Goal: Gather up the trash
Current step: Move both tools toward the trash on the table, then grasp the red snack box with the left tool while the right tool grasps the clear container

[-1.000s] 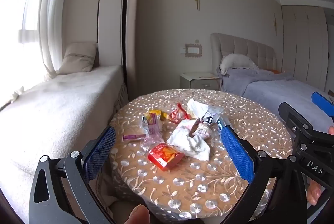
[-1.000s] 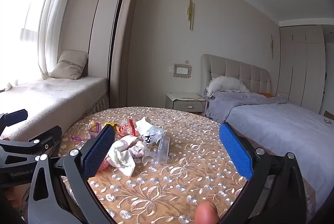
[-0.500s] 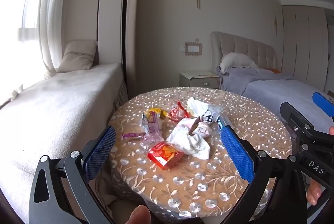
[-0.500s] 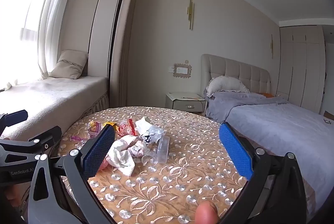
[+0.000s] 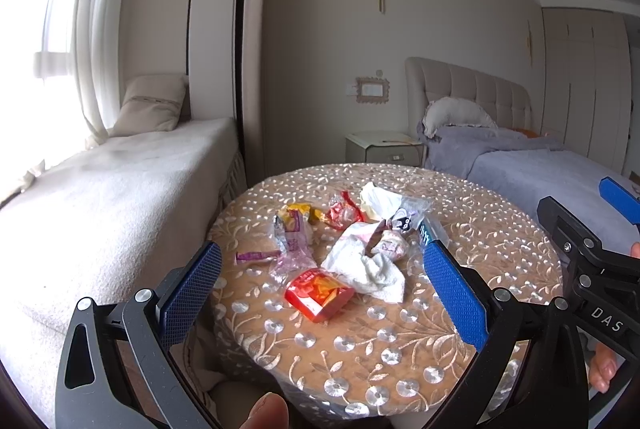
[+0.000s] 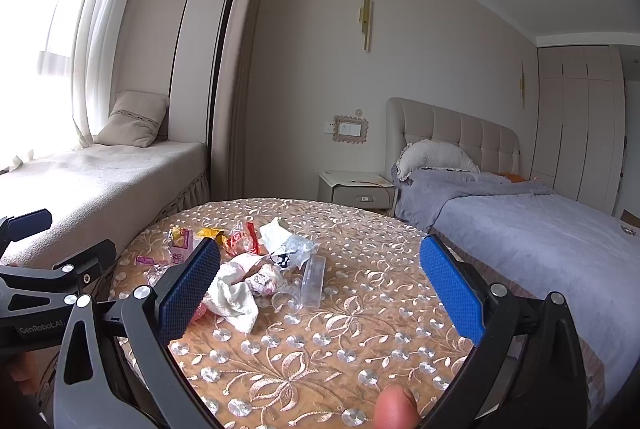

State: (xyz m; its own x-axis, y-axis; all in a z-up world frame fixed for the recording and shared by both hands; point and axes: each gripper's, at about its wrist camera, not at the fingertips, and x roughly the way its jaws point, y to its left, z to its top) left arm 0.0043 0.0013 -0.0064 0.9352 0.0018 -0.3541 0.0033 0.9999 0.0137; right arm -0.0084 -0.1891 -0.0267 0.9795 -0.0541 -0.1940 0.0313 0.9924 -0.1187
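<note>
Nothing has shifted in the past second: both my jaws hang wide open and empty above the embroidered round tabletop (image 5: pixel 500 229), the crumpled wrappers and white tissue (image 5: pixel 360 269) uncollected mid-tabletop.

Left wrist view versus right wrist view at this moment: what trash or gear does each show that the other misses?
Only the left wrist view shows the red-orange snack packet in full, nearest its camera, and the open left gripper framing it. Only the right wrist view shows the clear plastic box lying in the open right of the pile, and the open right gripper. Both show the round table, the crumpled white tissue, the red wrapper and the yellow wrapper. Nothing is held.
</note>
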